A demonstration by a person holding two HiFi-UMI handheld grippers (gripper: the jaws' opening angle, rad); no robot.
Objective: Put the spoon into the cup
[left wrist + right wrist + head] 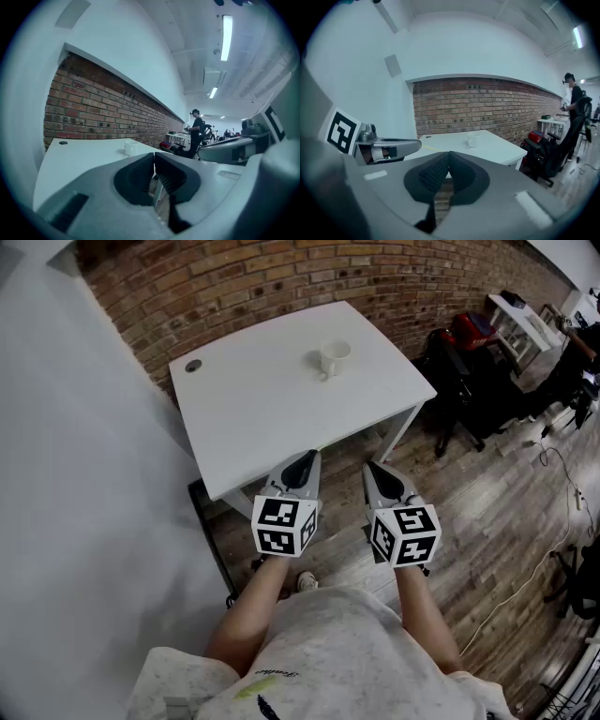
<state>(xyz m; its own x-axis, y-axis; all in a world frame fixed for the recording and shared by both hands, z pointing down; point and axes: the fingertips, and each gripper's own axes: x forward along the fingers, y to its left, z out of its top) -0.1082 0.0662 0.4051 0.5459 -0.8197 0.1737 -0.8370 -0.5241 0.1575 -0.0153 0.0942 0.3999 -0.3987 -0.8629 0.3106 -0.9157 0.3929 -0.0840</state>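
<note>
A white cup [335, 355] stands on the white table [253, 418], toward its far right part. The cup [130, 148] looks small in the left gripper view, and the cup [473, 139] is far off in the right gripper view too. No spoon can be made out in any view. My left gripper [302, 465] and right gripper [373, 471] hang side by side just short of the table's near edge, well away from the cup. Both have their jaws pressed together with nothing between them, as seen on the left gripper [154, 164] and the right gripper [448, 164].
A brick wall [281, 277] runs behind the table, and a white wall lies to the left. A round cable hole [193, 366] sits at the table's far left corner. Black chairs and bags [459, 362] stand to the right on the wood floor. A person [195, 131] stands far off.
</note>
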